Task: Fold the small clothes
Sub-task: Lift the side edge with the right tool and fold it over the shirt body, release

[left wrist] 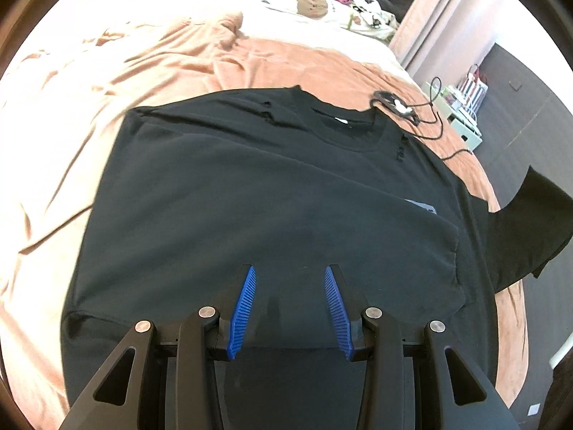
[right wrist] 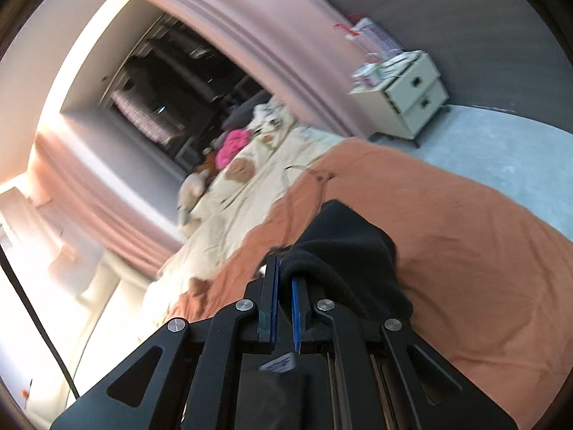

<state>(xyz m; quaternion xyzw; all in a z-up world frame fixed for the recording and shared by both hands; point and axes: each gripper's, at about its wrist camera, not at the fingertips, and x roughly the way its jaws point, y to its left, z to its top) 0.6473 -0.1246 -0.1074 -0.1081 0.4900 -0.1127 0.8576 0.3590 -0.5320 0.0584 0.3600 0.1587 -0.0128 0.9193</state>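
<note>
Right gripper [right wrist: 284,279] clamped on a fold of the black T-shirt [left wrist: 258,193], lifting its sleeve side off the bed [left wrist: 89,71].

Left gripper [left wrist: 290,286] hangs above the hem with fingers apart and empty. Shirt lies flat, collar toward 12 o'clock; raised sleeve [left wrist: 530,229] at 3 o'clock. Step judged: first side fold. Next move calls for carrying the sleeve across toward 9 o'clock and laying it smooth.

The T-shirt [left wrist: 250,193] is plain black with a small grey-white print near one side, lying on a peach-orange bedspread [left wrist: 107,71]. Both grippers are black with ribbed blue pads [left wrist: 245,308]. A cream blanket [right wrist: 229,211] carries brown bear faces, beside a bright pink toy [right wrist: 232,145]
</note>
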